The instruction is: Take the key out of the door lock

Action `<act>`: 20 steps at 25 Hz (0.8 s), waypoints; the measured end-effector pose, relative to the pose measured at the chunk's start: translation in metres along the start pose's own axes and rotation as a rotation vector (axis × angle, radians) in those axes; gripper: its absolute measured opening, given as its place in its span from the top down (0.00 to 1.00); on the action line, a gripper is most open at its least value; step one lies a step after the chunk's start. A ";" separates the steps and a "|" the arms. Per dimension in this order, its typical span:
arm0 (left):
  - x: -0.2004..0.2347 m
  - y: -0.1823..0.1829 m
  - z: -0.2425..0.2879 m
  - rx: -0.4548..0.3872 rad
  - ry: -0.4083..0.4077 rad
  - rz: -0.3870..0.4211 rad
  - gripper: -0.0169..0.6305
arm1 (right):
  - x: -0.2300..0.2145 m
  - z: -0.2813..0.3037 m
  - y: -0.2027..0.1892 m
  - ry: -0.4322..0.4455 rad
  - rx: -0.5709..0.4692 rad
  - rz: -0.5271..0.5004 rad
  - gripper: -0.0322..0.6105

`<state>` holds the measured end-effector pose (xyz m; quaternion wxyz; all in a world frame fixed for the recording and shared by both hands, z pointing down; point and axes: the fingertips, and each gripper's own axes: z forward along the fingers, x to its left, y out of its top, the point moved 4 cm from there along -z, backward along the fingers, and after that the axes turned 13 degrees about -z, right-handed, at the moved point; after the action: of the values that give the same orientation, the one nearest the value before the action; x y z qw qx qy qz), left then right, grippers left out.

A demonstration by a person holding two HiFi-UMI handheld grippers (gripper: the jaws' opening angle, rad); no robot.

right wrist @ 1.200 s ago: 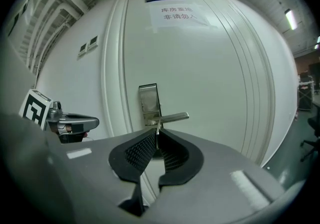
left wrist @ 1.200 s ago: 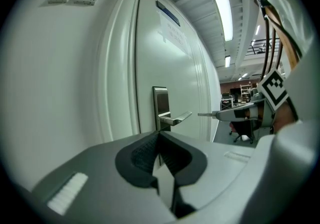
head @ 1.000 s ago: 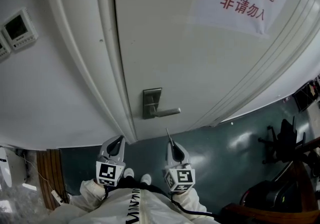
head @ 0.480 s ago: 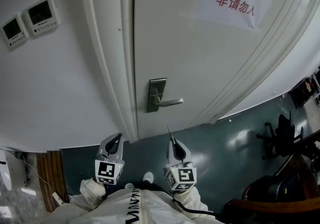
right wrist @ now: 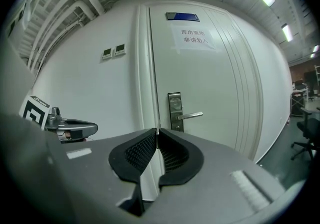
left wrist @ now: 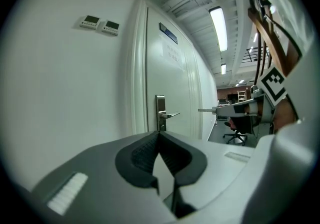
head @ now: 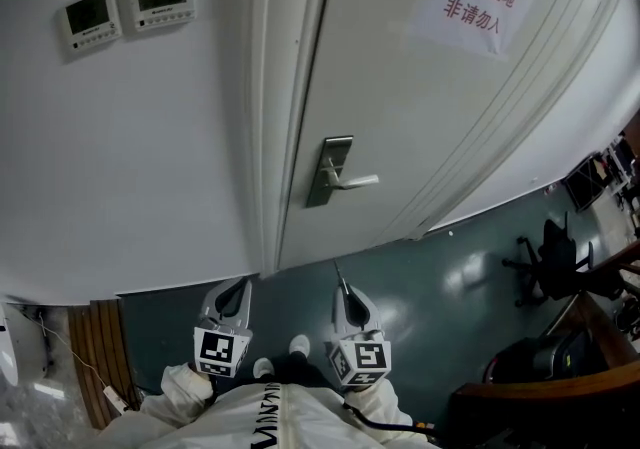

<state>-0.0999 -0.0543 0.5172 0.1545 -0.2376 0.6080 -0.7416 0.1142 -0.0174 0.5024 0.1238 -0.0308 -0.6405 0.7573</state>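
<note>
Head view: lock plate [head: 330, 170] shows smaller and farther off than a second ago. The left gripper [head: 240, 285] and right gripper [head: 345, 289] sit low beneath it by the person's body, with a thin blade, likely the key [head: 338, 272], jutting from the right one, so removal looks done. Left gripper view: jaws closed on nothing. Right gripper view: jaws pinched on that blade, well short of the lock plate; no containers.
</note>
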 end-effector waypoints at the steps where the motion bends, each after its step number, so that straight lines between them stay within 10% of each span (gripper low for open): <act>1: 0.003 -0.004 -0.006 0.002 0.004 -0.004 0.98 | 0.004 -0.003 -0.001 -0.003 0.004 -0.001 0.91; 20: -0.006 -0.003 -0.014 -0.017 0.044 -0.017 0.98 | -0.001 -0.010 -0.002 0.013 0.007 -0.037 0.91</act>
<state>-0.1023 -0.0388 0.5166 0.1329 -0.2276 0.6156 -0.7427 0.1173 -0.0074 0.5020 0.1421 -0.0232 -0.6377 0.7567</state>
